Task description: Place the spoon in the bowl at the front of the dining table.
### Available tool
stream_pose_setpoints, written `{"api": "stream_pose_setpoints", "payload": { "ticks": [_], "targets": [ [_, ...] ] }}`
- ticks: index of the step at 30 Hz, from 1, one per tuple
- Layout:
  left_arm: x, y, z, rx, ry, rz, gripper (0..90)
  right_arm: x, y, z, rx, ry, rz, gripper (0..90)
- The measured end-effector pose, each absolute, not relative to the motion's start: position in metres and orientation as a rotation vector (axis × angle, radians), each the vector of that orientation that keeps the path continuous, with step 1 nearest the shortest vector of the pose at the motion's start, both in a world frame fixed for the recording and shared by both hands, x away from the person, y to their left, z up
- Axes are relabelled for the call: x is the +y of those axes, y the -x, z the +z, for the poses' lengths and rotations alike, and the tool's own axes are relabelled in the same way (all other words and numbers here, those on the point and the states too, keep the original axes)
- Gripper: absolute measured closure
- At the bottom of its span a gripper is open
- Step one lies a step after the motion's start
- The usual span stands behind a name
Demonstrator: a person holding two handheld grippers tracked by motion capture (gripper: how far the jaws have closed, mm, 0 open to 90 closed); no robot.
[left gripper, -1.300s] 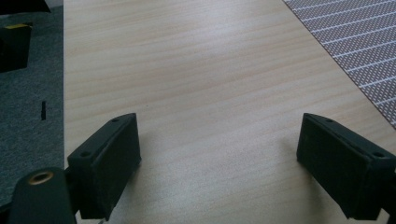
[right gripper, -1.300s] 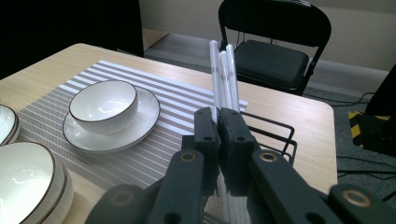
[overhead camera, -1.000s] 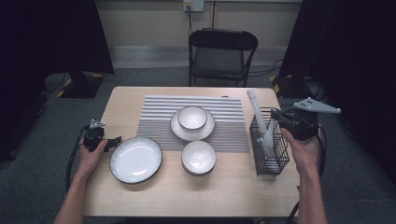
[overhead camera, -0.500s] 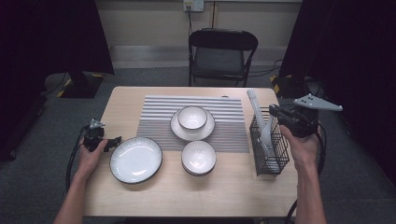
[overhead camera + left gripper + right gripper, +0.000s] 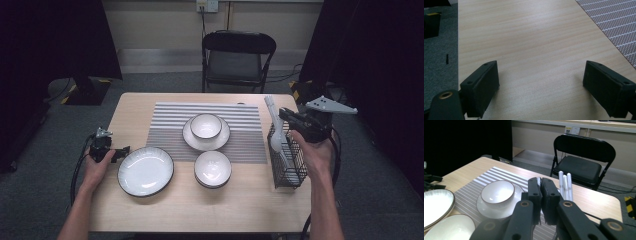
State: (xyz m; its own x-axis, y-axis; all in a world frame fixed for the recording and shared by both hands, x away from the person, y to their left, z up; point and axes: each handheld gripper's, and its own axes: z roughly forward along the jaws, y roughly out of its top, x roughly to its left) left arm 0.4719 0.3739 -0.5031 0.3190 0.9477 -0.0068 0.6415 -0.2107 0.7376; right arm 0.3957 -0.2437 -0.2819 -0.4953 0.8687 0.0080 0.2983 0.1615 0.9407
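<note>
My right gripper [image 5: 283, 112] hovers over the black wire basket [image 5: 287, 172] at the table's right edge. It is shut on the handle of a white utensil [image 5: 276, 144], whose wider end hangs down inside the basket. In the right gripper view a white sliver shows between the closed jaws of the gripper [image 5: 541, 180]. Other white handles [image 5: 565, 185] stand just beyond it. My left gripper [image 5: 124, 151] rests on the table at the left beside a large plate [image 5: 145, 171]. It [image 5: 541, 65] is open, with bare wood between its pads.
A striped placemat [image 5: 235, 112] carries a bowl on a saucer [image 5: 206, 126]. A second bowl [image 5: 213, 168] sits near its front edge. A black folding chair [image 5: 238, 60] stands behind the table. The light wooden table [image 5: 200, 210] ends just right of the basket.
My right gripper has shifted slightly left and away from the person with the white utensil in it. The left gripper has kept still.
</note>
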Motion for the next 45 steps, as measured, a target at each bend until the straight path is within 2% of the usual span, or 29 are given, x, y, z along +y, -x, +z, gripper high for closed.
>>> {"api": "stream_pose_setpoints", "payload": {
  "ticks": [45],
  "targets": [
    [0.374,-0.472,-0.503,1.401,-1.943,0.609,13.0,-0.184,-0.426,-0.281,1.940,-1.031,1.438,86.4]
  ]
}}
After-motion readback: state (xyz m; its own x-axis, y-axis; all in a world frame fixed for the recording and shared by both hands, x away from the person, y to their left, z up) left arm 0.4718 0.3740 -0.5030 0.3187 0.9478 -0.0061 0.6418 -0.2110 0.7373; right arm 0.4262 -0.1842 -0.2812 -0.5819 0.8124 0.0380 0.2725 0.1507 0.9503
